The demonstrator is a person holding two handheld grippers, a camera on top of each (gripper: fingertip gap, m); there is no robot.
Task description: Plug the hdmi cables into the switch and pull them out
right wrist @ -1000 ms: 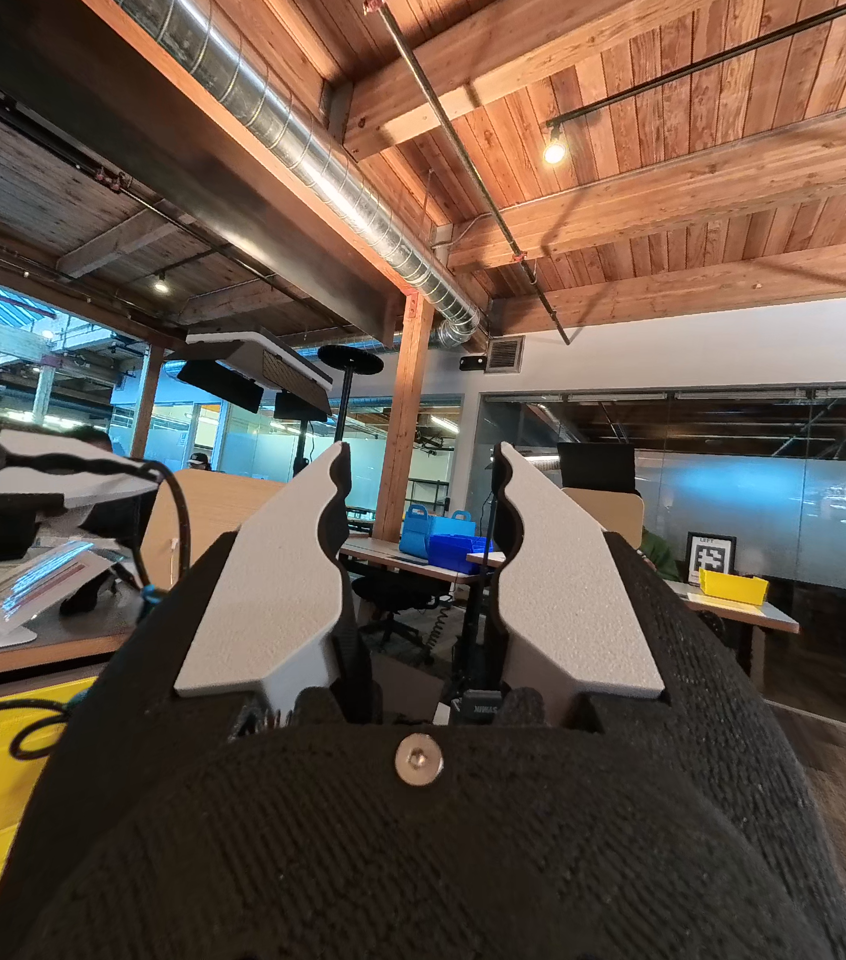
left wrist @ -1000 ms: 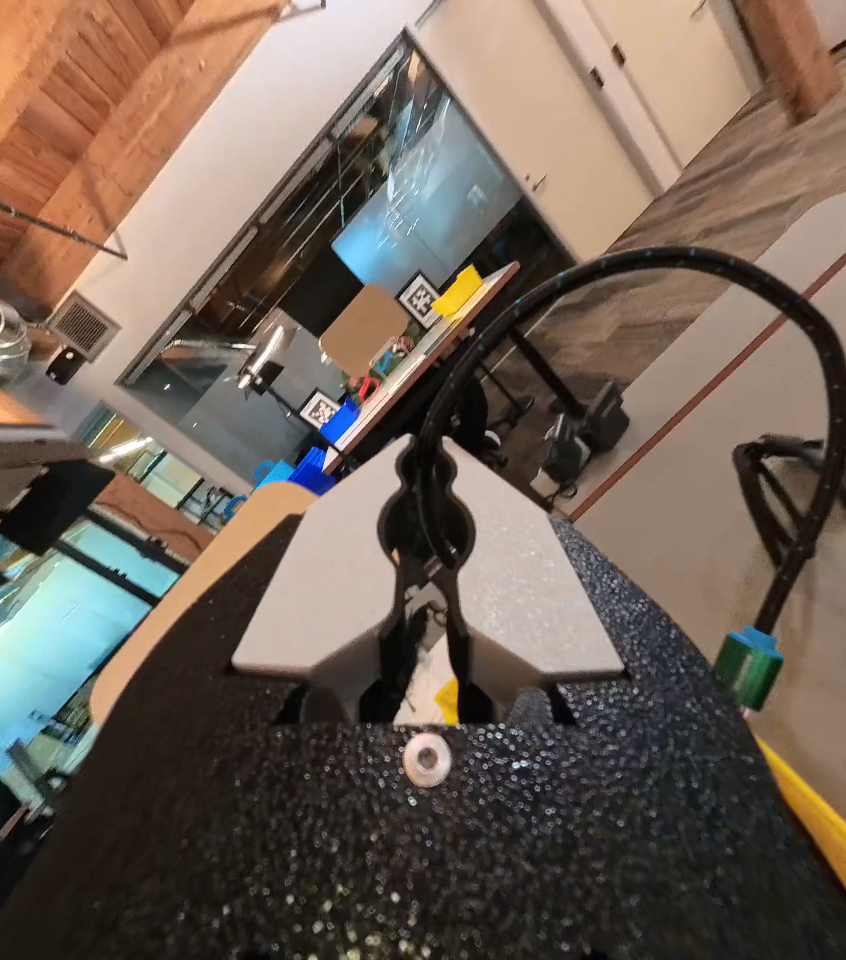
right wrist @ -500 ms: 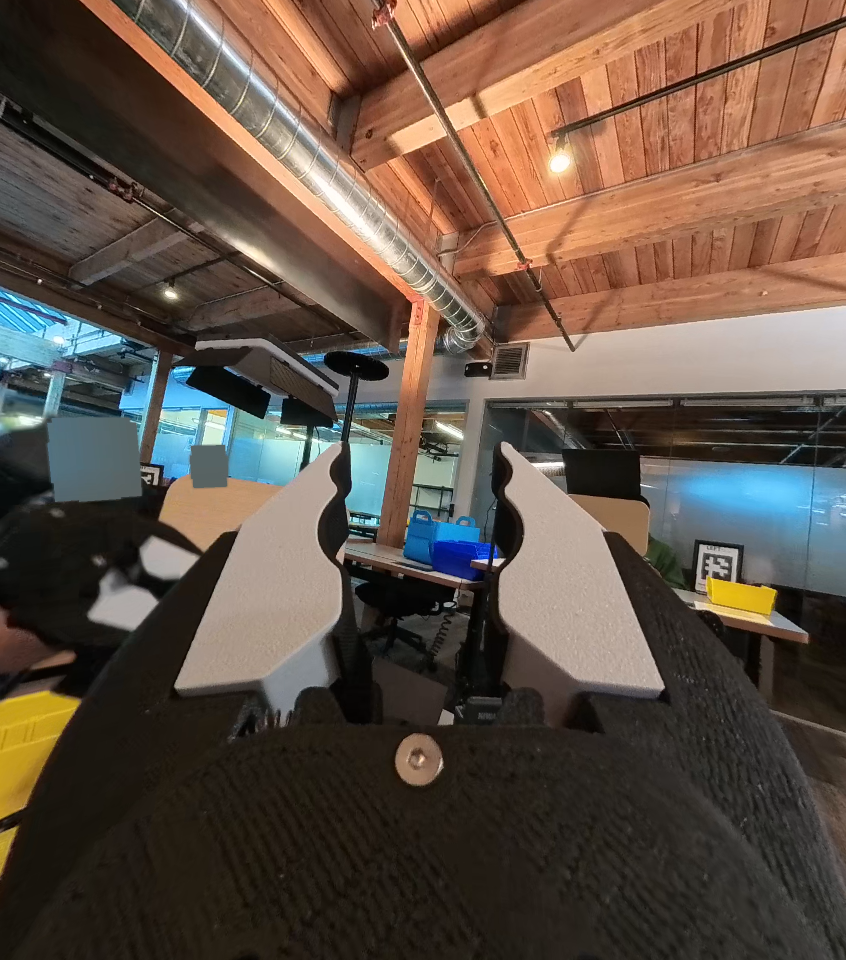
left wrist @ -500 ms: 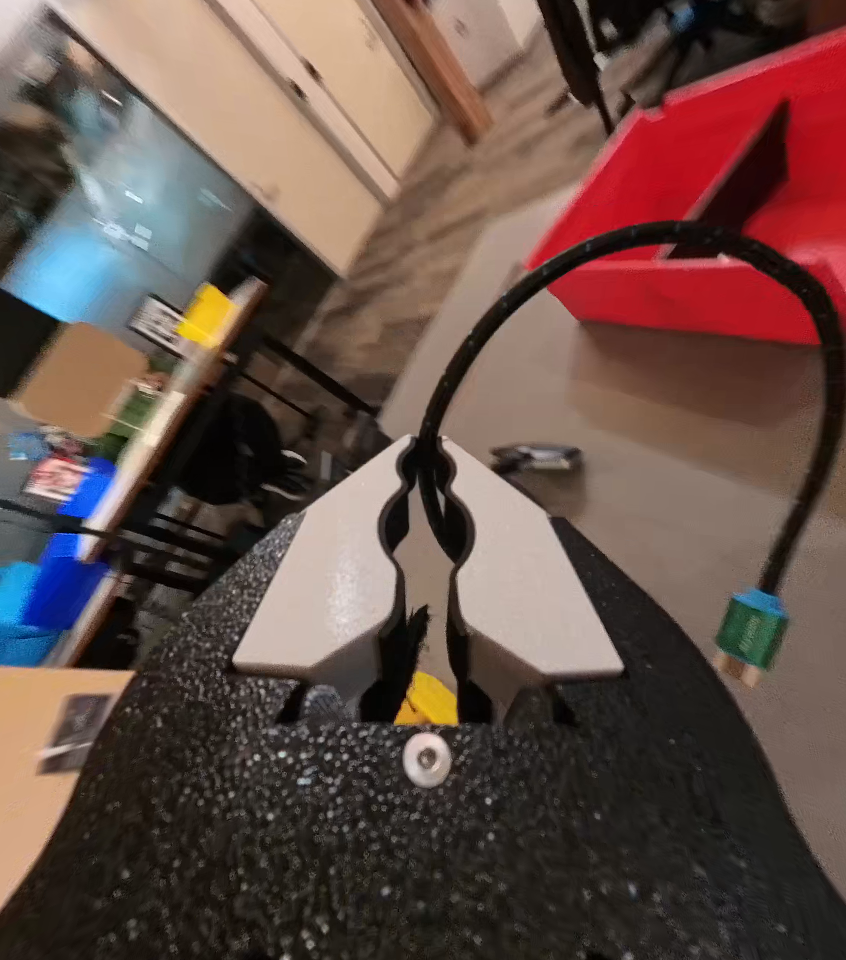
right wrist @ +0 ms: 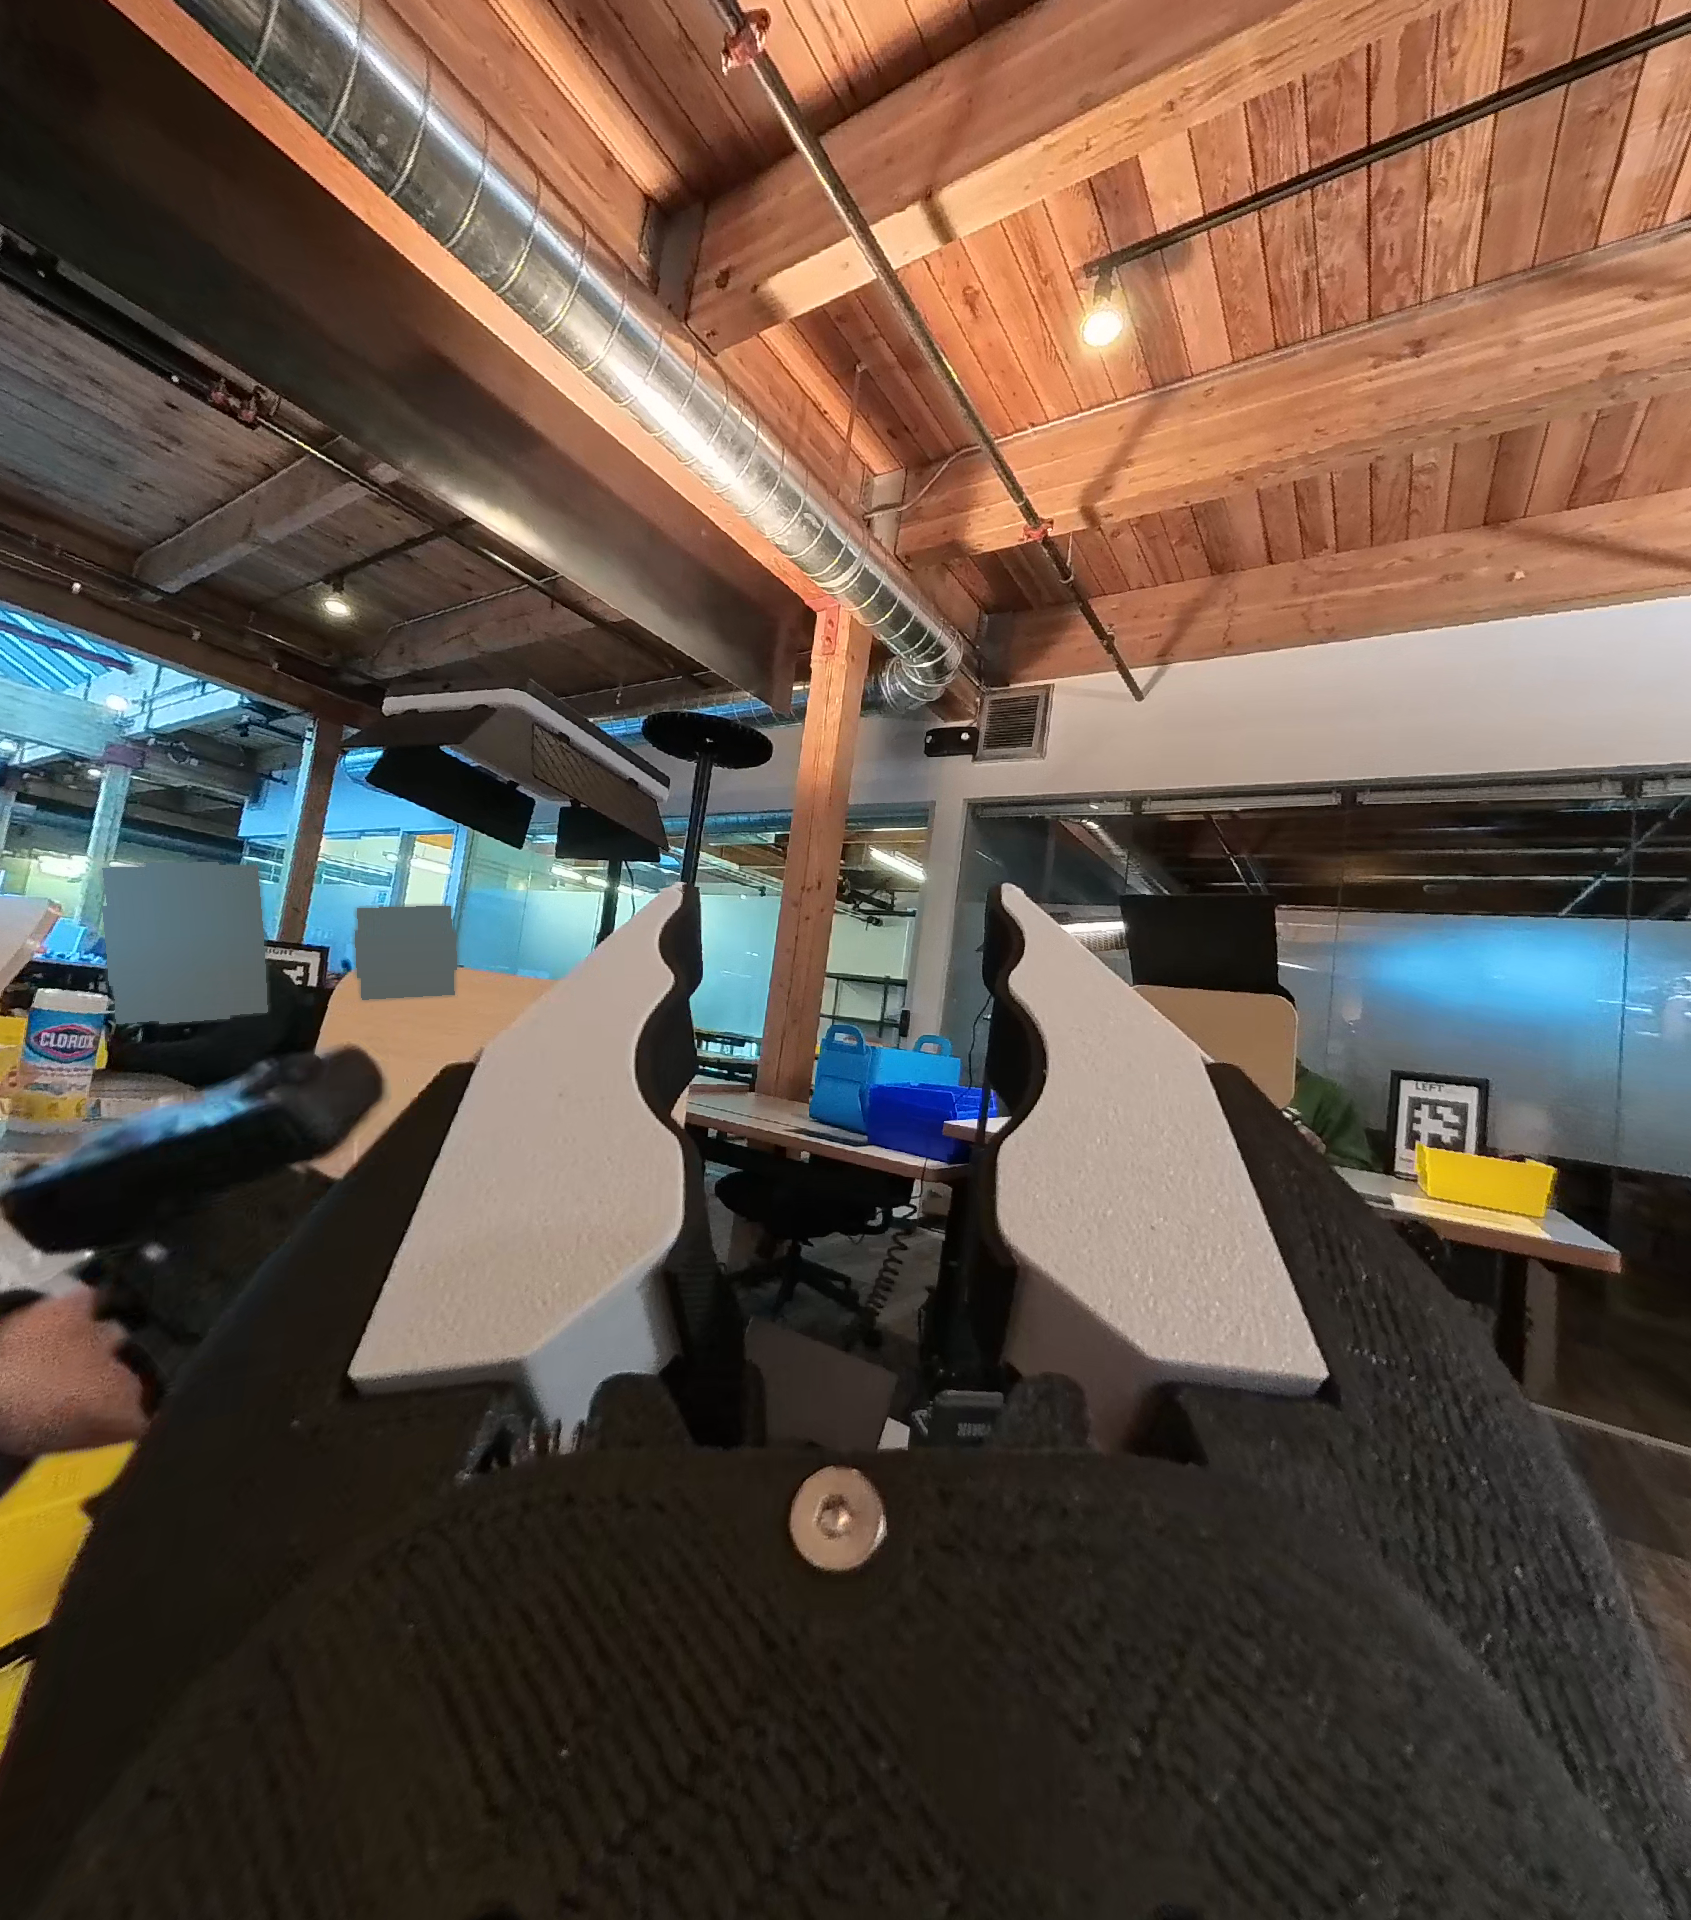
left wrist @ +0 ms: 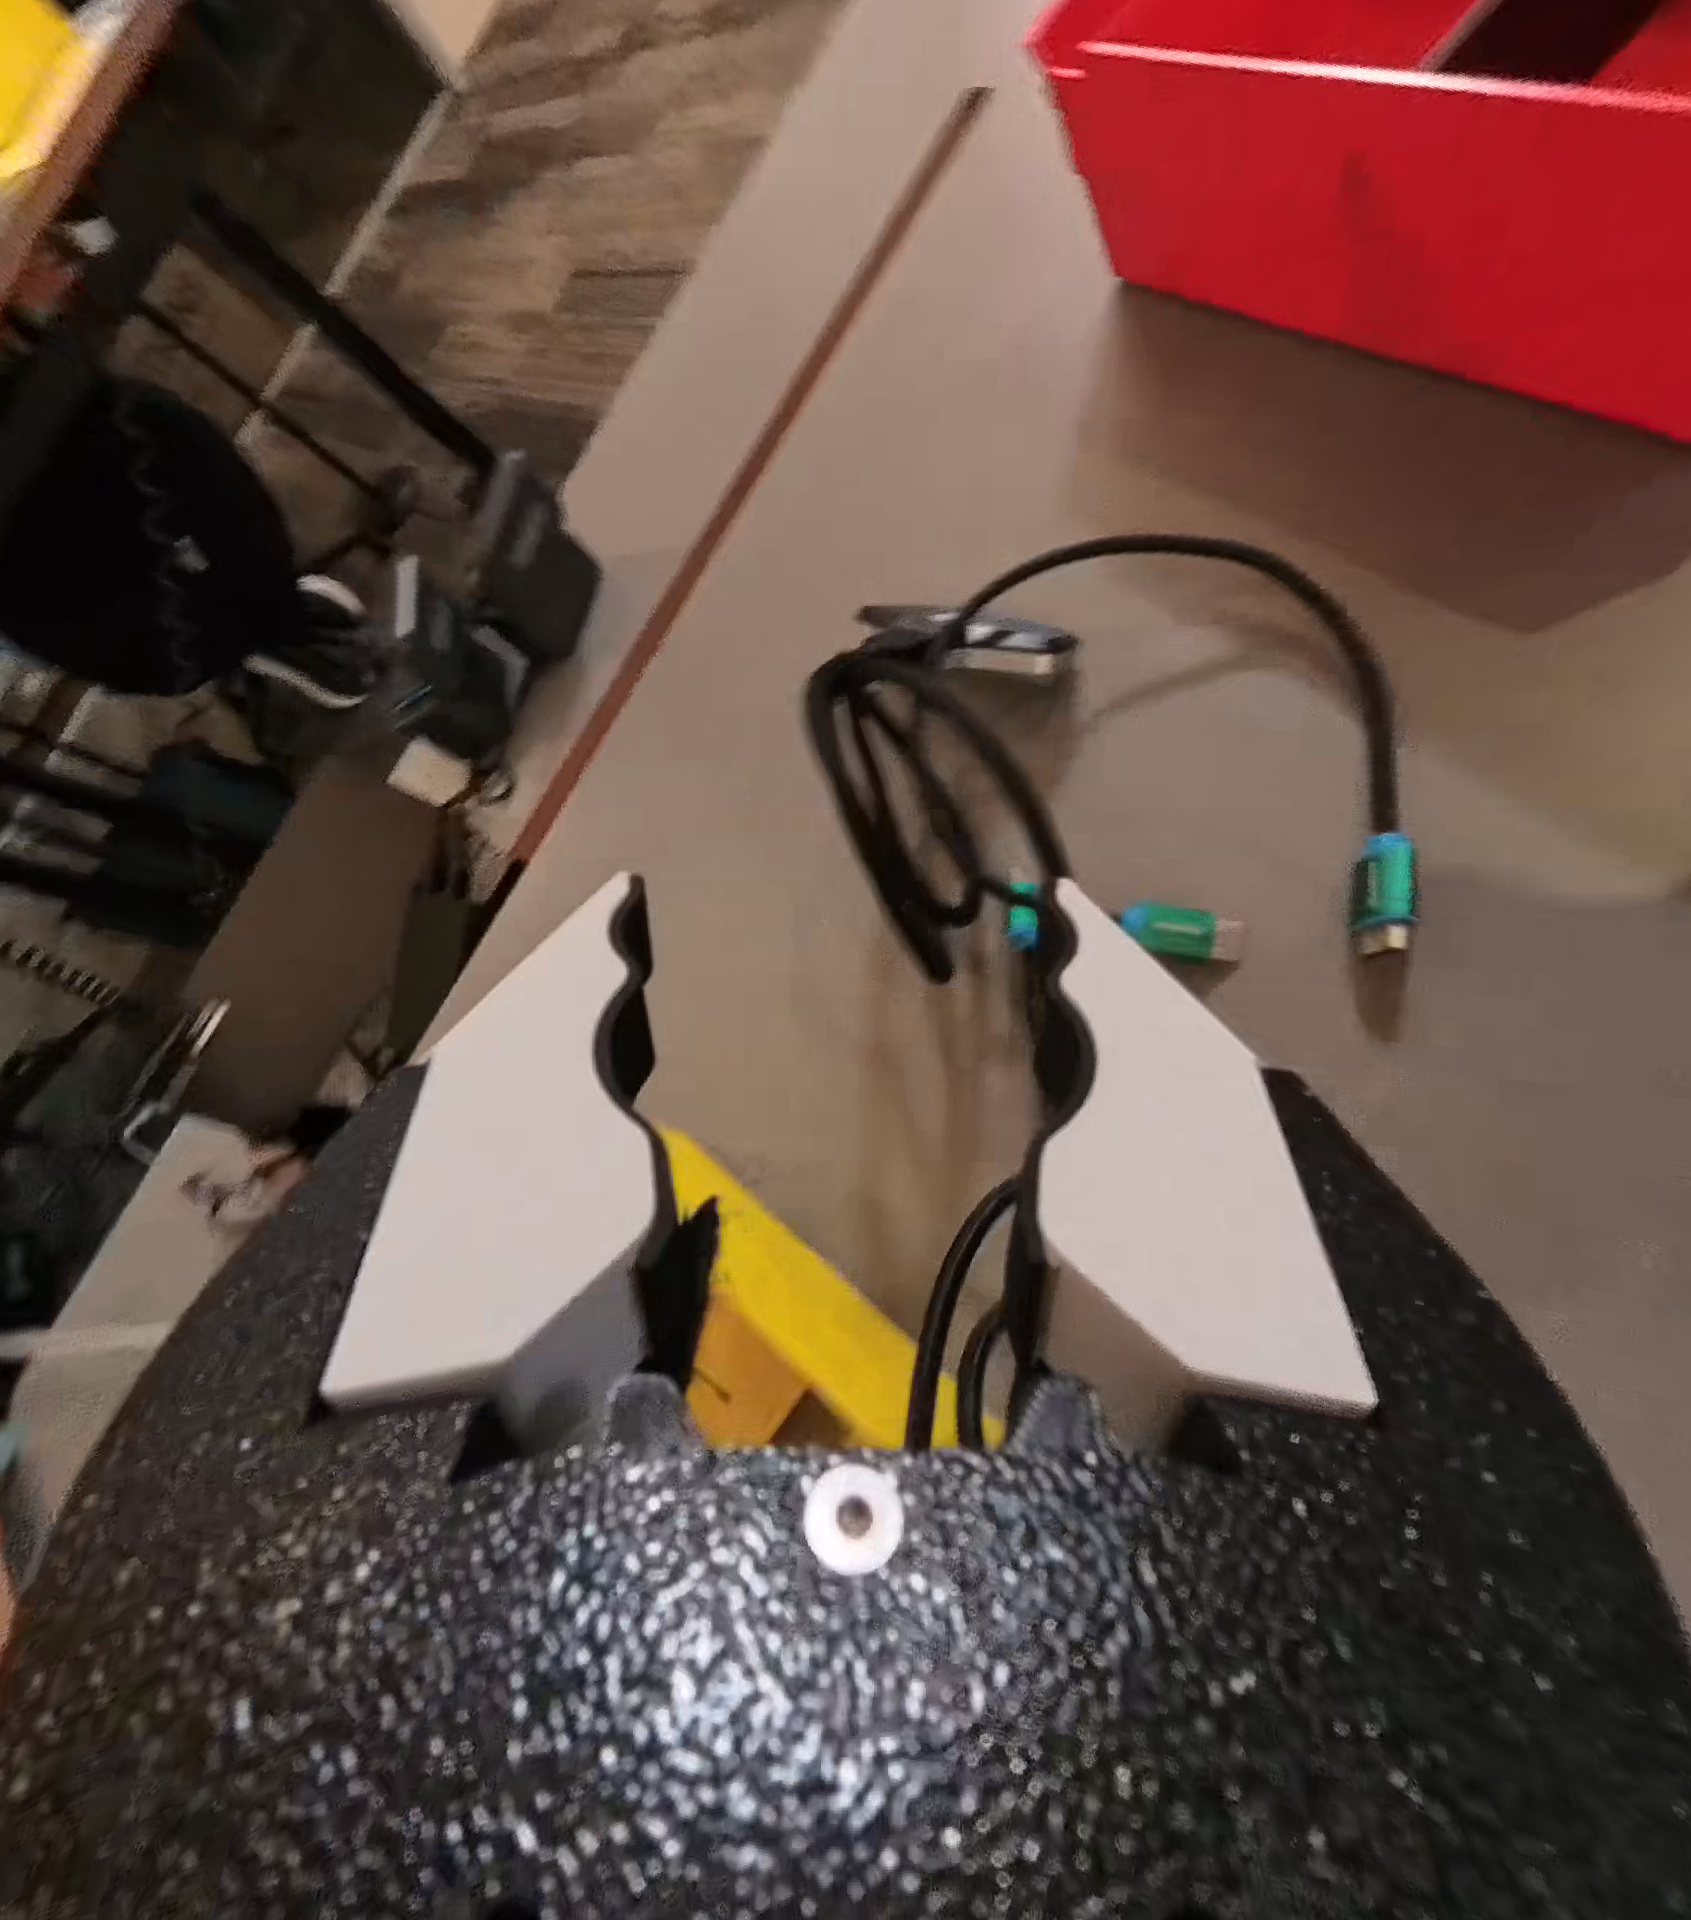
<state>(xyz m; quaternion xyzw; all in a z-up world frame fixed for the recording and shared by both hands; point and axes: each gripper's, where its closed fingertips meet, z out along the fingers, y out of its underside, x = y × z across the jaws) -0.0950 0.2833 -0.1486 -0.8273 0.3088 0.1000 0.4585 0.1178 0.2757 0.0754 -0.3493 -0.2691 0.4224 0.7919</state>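
A: Left claw – spread wide, nothing held. Tilted down over the bench.
B: Cables?
A: Lying on the bench, just past the tips. One black hdmi cable arcs out from the small flat switch, green-and-blue plug lying free, not in any port. Bundle of black cable beside it, second green plug near the right fingertip. Thin black cord runs down betw. the fingers over a yellow bin.
B: Beyond that?
A: Red bin at the far end, well apart from the cables.
B: Right claw?
A: Right claw – also gaping, empty, aimed up at ceiling beams and office. Wipes canister far left, blurry gloved hand low left.
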